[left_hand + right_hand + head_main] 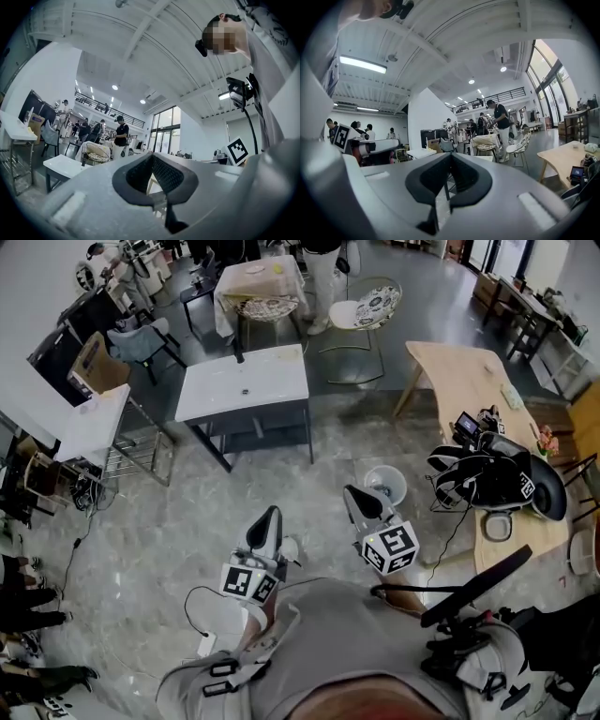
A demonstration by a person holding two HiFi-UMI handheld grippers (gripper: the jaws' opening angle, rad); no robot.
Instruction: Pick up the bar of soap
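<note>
Closed and empty left gripper (269, 521) at lower centre, right gripper (359, 501) beside it also closed on nothing, both above grey floor (141, 549), white surface (281, 367) with sink (246, 390) at upper centre, bar of soap too small to make out.

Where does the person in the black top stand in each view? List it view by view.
Head view: person in the black top, top edge, centre, mostly legs.
Left gripper view: left of centre.
Right gripper view: right of centre.
Shared landmark: cloth-covered table beside them.
</note>
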